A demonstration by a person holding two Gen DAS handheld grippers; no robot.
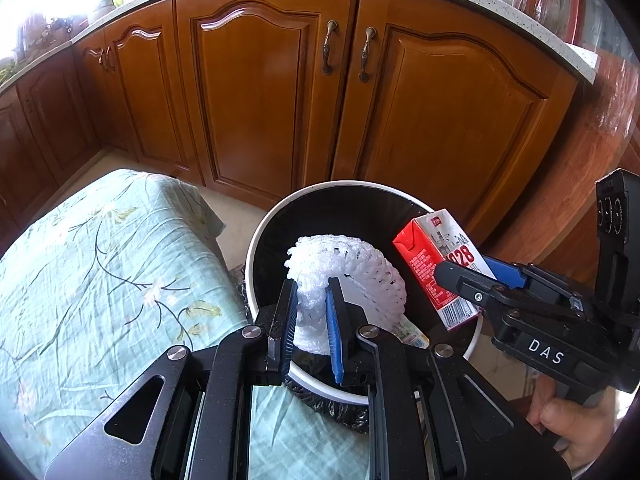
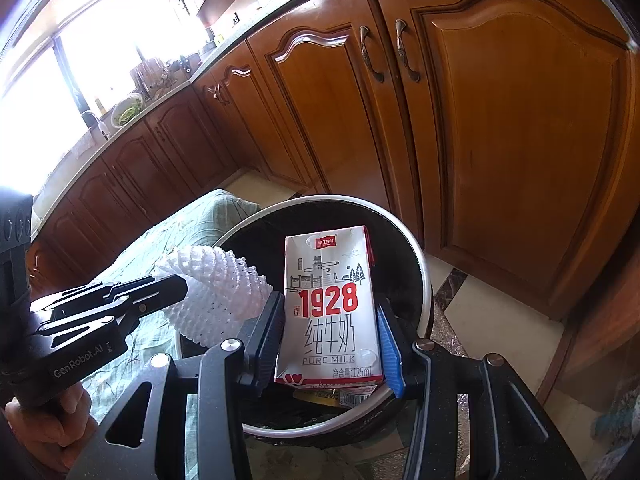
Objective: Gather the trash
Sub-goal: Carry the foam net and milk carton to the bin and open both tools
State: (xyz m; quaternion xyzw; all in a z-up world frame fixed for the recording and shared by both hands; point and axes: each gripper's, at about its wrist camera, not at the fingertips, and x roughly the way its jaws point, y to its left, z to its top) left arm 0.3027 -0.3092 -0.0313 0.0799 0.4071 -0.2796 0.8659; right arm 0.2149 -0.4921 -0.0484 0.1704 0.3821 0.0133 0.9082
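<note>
I have the left gripper [image 1: 311, 312] pinching the white foam net [image 1: 352, 276] and the right gripper [image 2: 330, 340] clamped on the milk carton [image 2: 330, 308], both poised over the bin [image 1: 256, 248] mouth for dropping. Wrappers [image 2: 340, 396] lie inside the bin; the cloth-covered bench [image 1: 100, 264] touches its rim, cabinets [image 1: 248, 92] stand behind, nothing blocks the drop.

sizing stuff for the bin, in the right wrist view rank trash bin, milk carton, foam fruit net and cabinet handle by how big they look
Largest to smallest, in the right wrist view:
1. trash bin
2. milk carton
3. foam fruit net, close to the carton; both sit near the camera, so this order is unsure
4. cabinet handle
</note>
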